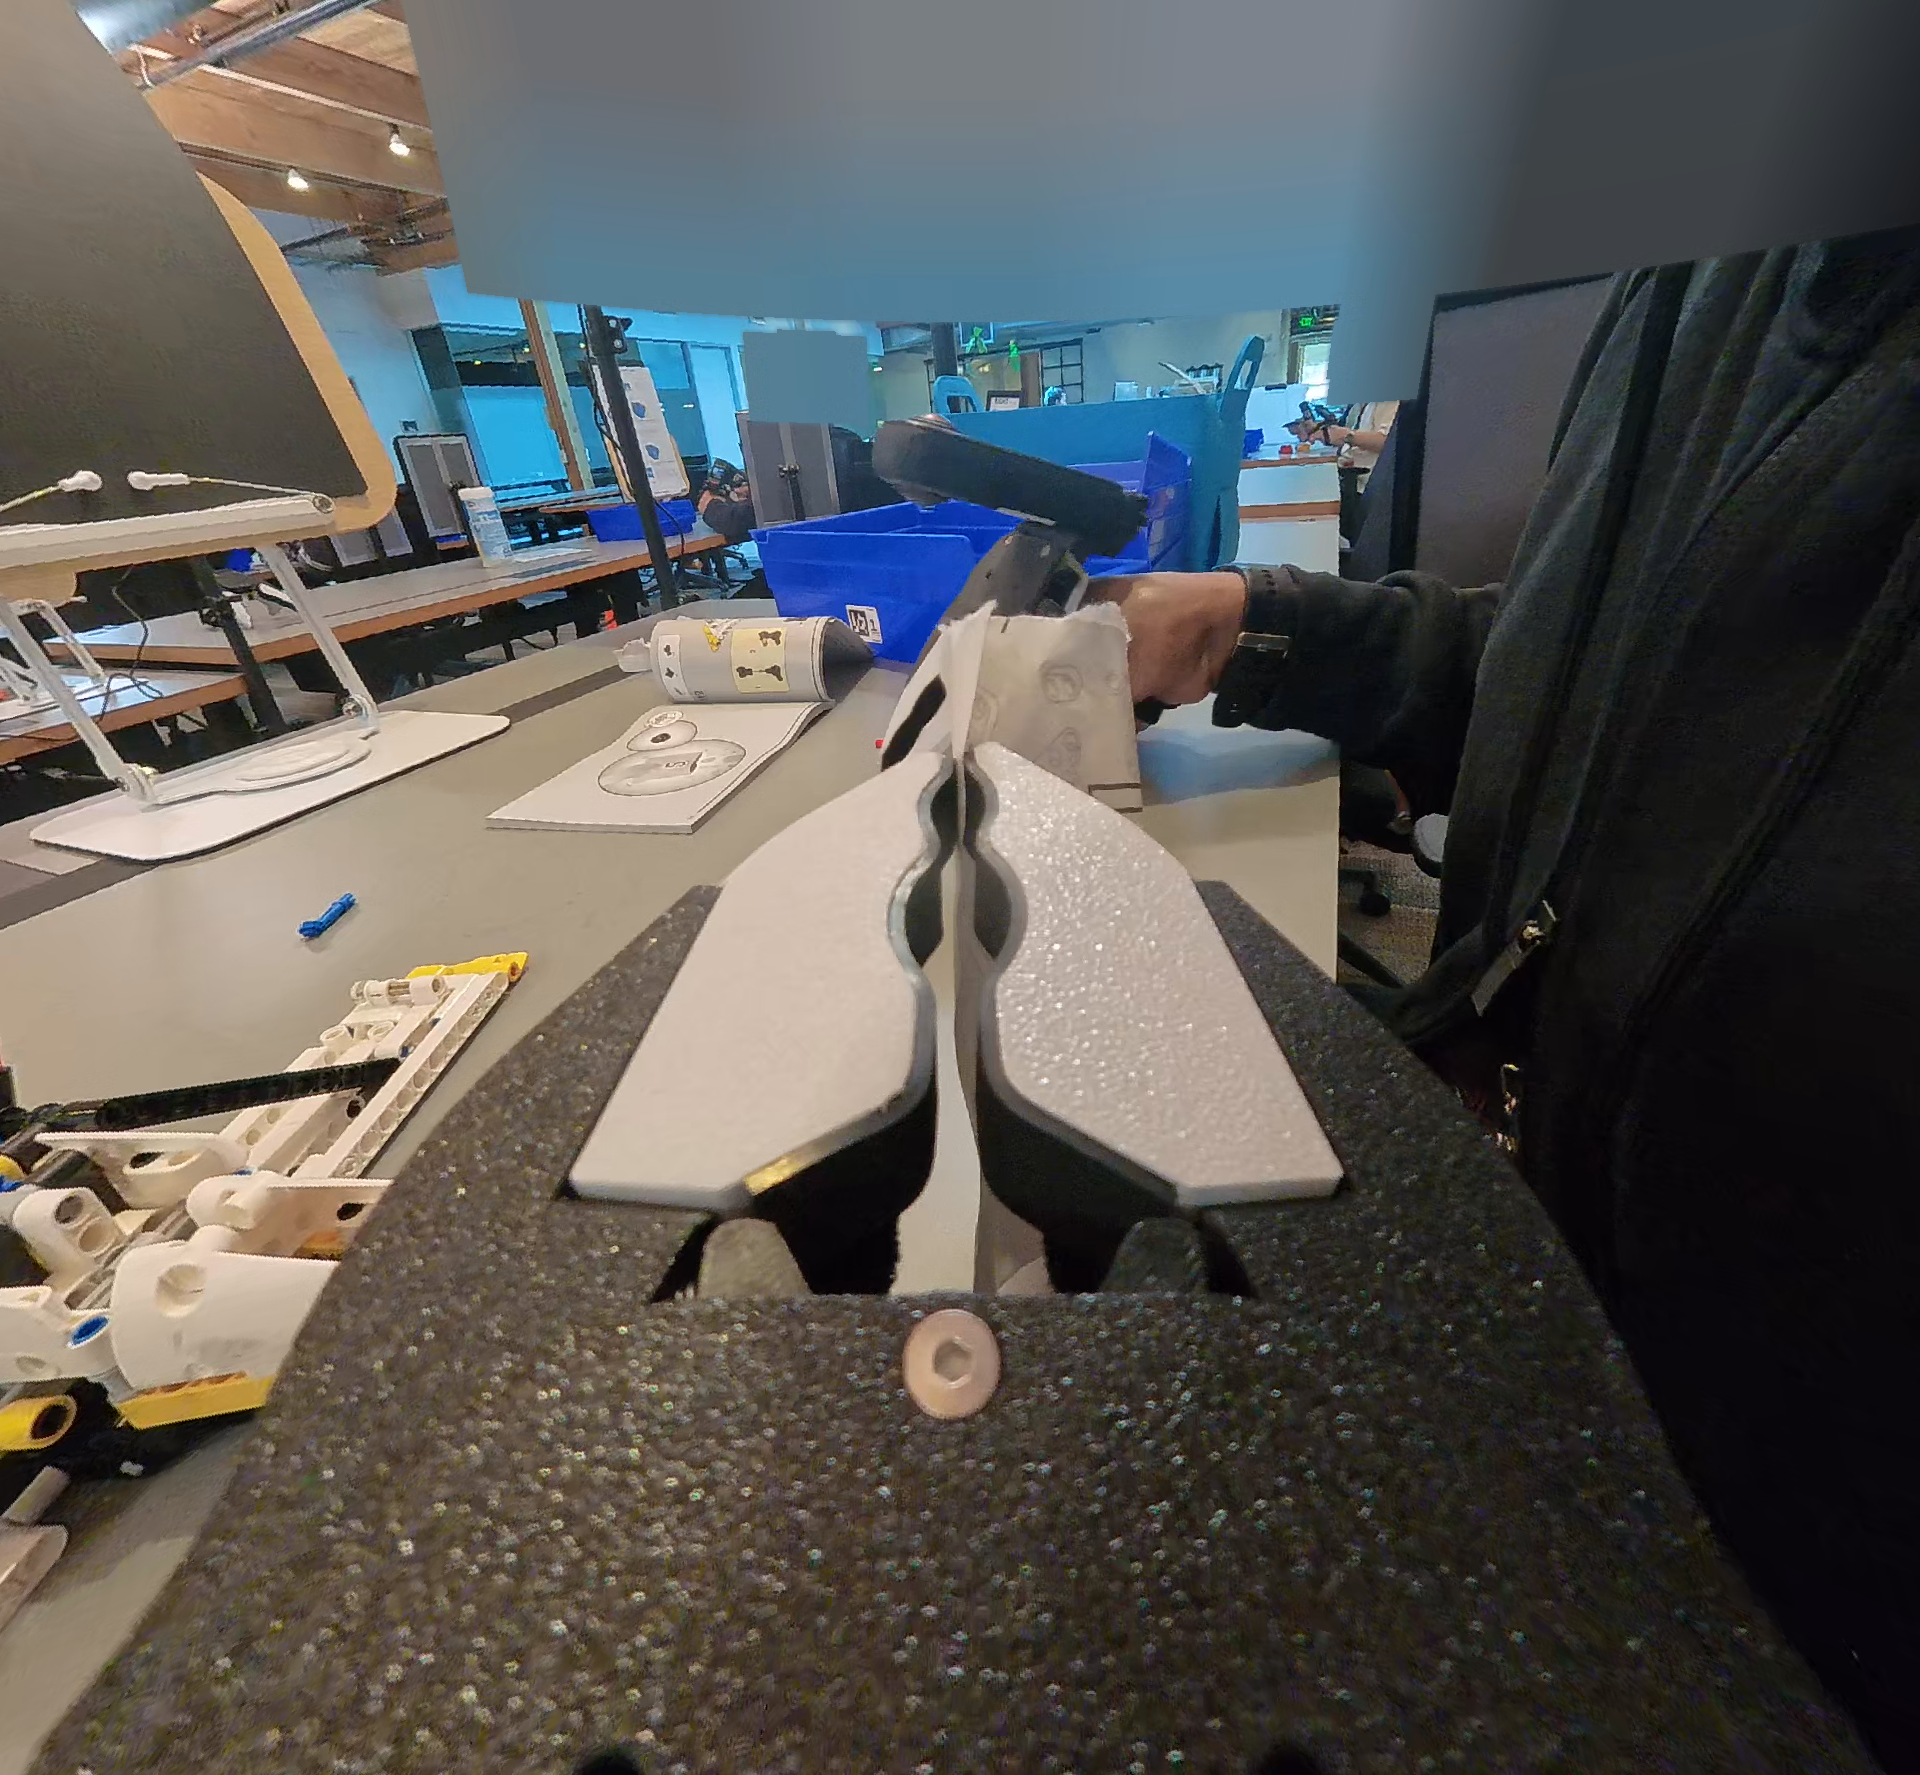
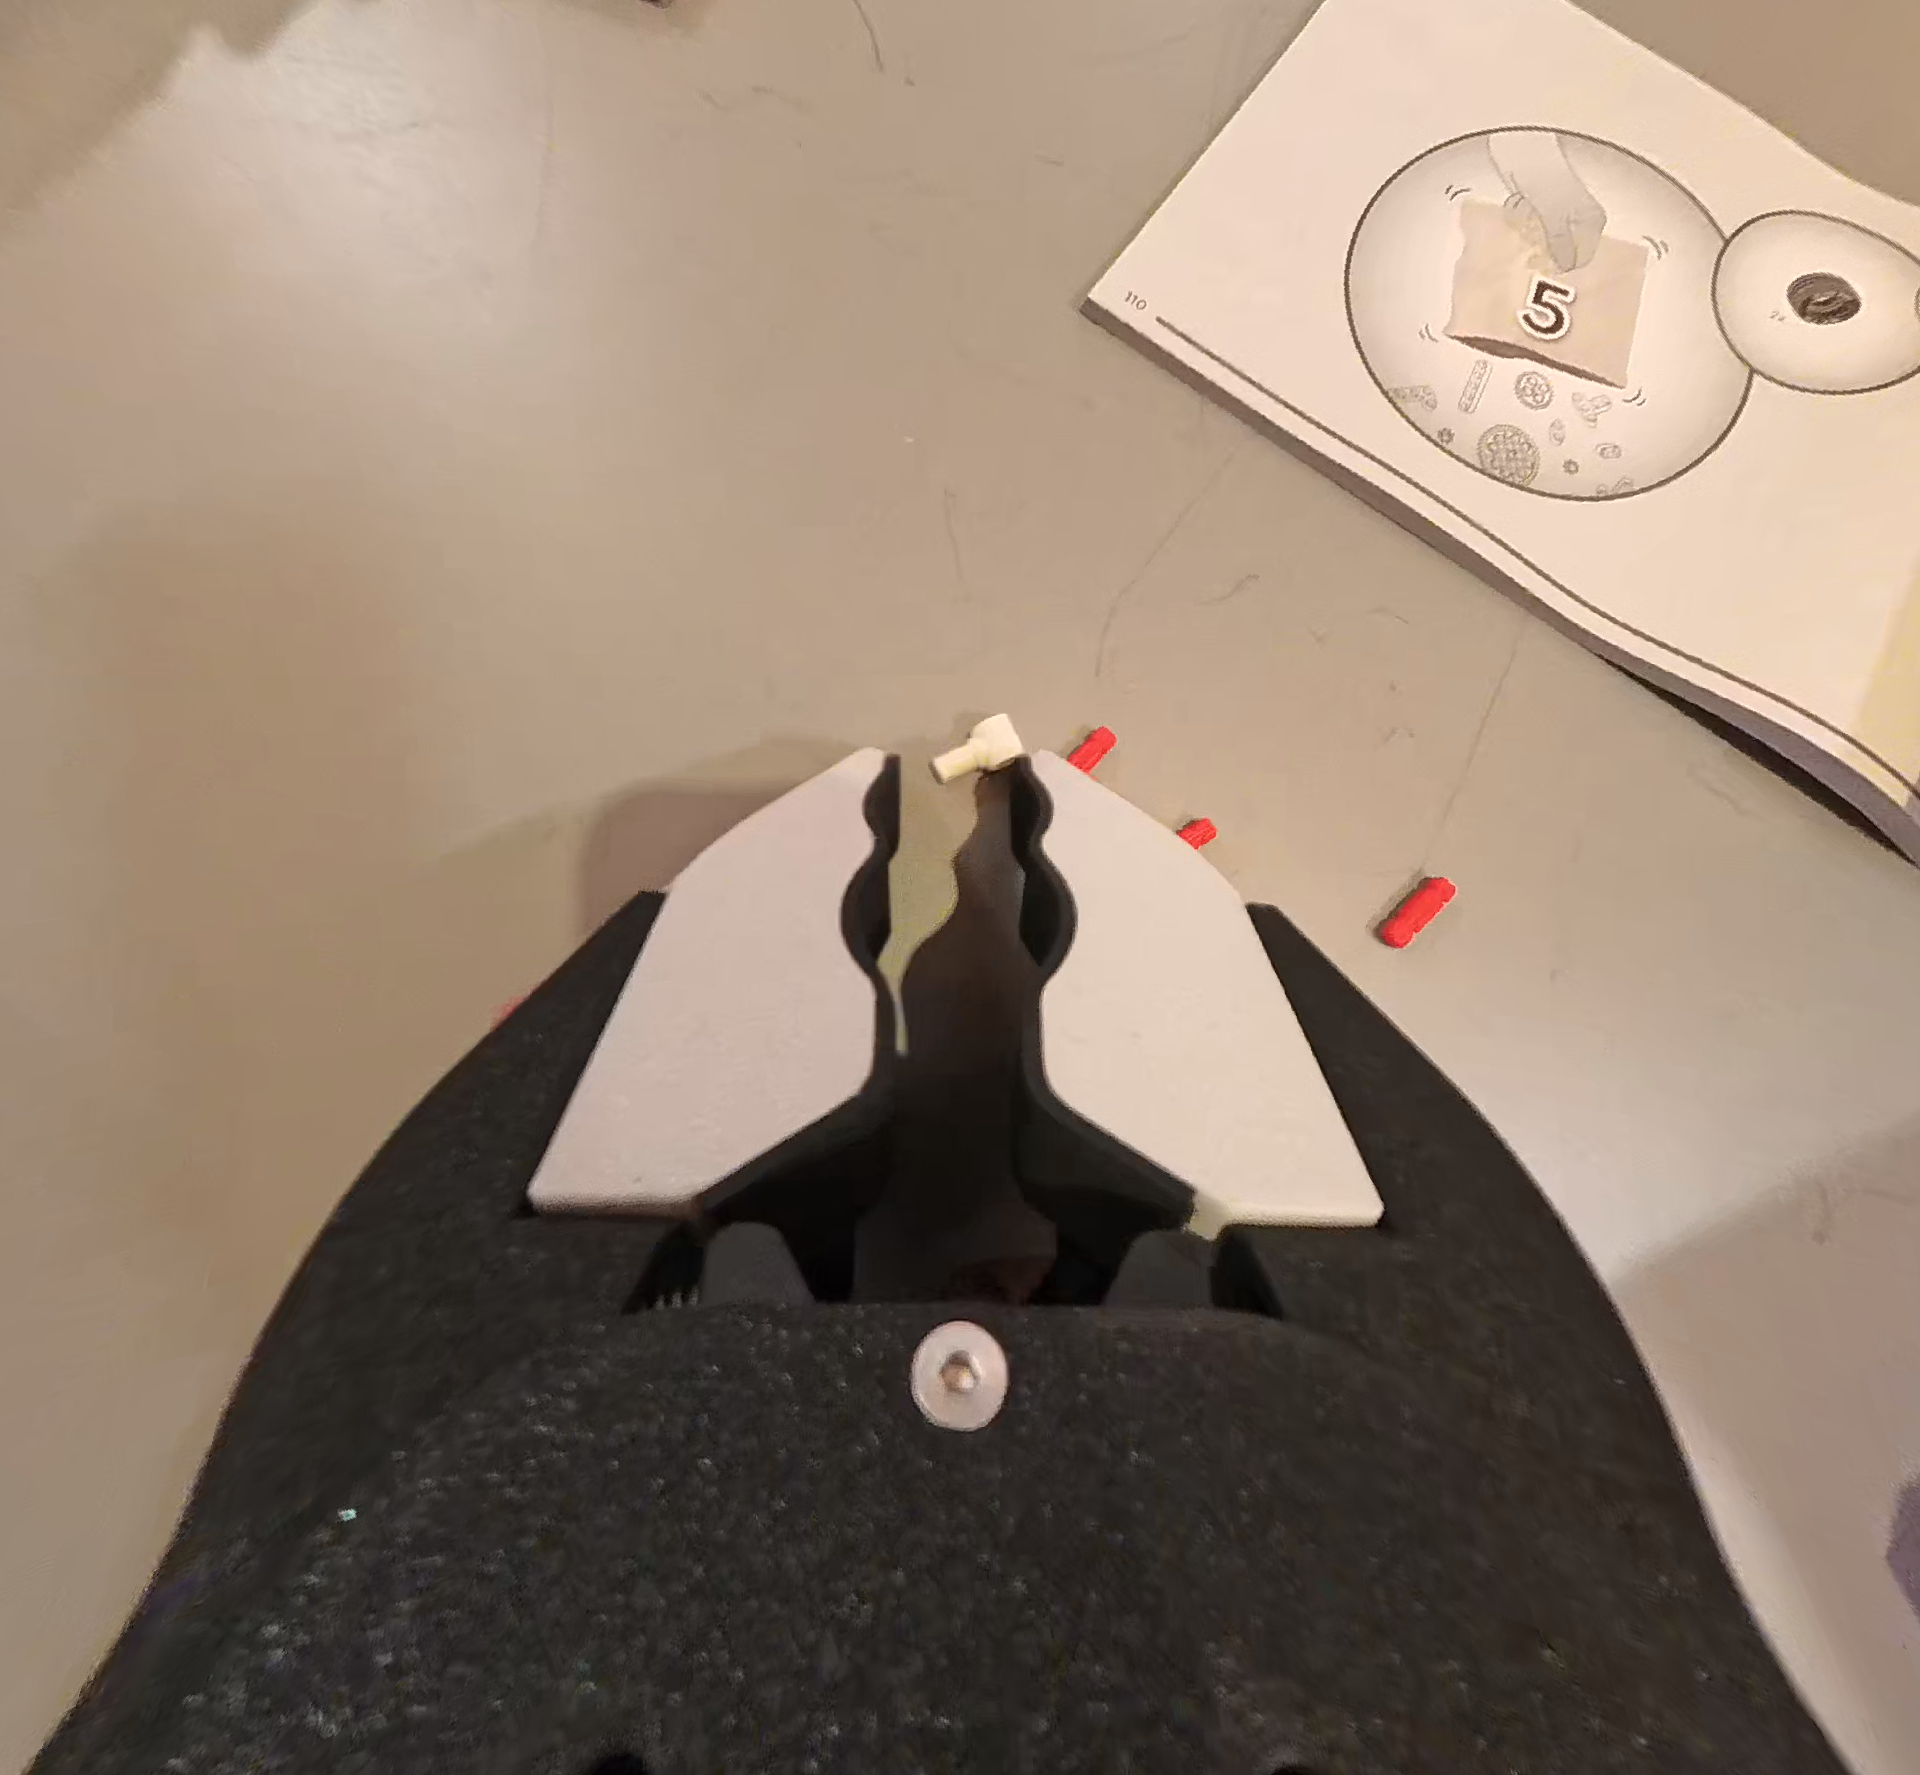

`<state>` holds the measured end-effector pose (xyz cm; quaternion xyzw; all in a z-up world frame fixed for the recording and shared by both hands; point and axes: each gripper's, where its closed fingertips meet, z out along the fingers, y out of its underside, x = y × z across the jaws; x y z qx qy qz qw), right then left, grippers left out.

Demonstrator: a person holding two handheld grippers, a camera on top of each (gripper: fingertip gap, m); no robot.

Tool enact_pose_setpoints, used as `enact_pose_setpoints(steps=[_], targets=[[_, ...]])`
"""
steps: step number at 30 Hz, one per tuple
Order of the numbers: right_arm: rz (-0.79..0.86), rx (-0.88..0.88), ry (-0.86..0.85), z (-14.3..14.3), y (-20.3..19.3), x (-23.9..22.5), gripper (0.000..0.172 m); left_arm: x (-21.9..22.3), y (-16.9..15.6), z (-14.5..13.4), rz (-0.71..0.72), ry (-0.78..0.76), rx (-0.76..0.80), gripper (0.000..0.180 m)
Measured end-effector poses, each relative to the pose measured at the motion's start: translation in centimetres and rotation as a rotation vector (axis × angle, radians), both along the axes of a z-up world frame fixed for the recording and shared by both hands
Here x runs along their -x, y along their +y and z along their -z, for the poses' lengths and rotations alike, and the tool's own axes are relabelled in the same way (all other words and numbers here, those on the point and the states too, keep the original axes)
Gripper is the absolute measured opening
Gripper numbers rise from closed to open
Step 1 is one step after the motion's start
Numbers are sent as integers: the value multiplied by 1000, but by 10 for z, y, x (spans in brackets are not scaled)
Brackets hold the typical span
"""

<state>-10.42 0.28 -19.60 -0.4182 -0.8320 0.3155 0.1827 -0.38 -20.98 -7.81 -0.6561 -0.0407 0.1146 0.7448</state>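
My left gripper [image 1: 961,764] is shut on a white paper bag [image 1: 1049,697] with a torn top edge. The paper runs between the pressed pads and sticks up beyond the tips, held above the grey table [image 1: 468,894]. My right gripper [image 2: 956,764] is open and points down at the table [image 2: 520,375]. A small white elbow-shaped connector piece [image 2: 977,749] lies on the table at its tips, against the right fingertip [image 2: 1044,775] and apart from the left one. In the left wrist view, the right gripper's black body [image 1: 1023,572] shows behind the bag, held by a hand [image 1: 1174,634].
Three red pins [image 2: 1091,746] [image 2: 1195,832] [image 2: 1415,910] lie right of my right gripper. An open booklet [image 2: 1558,323] lies beyond. A white and yellow brick model [image 1: 208,1206], a blue pin [image 1: 327,917], a tablet stand [image 1: 260,769] and blue bins [image 1: 883,572] are around. A person in black [image 1: 1714,894] stands on the right. The grippers' ends are close to 25 cm from one another.
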Motion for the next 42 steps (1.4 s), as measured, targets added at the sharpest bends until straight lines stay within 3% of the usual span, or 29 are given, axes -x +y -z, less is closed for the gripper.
enact_pose_setpoints(steps=[11, 14, 19, 22, 25, 30, 37, 42], targets=[[-23, -43, 54, -4, -7, 5, 7, -1, 0, 0, -2, 7, -3, 0], [-172, 75, 142, -34, -38, -10, 7, -1, 0, 0, -2, 6, -2, 0], [-514, 334, 296, -113, -115, -64, 8, 0, 0, 0, -3, 6, 3, 0], [-654, 386, 310, -129, -149, -91, 14, -1, 1, 0, -5, 8, 5, 0], [-702, 383, 307, -126, -162, -99, 19, -1, 0, 0, -8, 12, 5, 0], [-545, 311, 293, -105, -126, -74, 27, -1, 0, 0, -8, 15, 4, 0], [19, 88, 188, -41, 12, -14, 26, -1, 0, 0, -1, 7, 1, 0], [80, 36, 82, -12, 20, -7, 26, 0, 0, 0, -2, -1, 1, 0]])
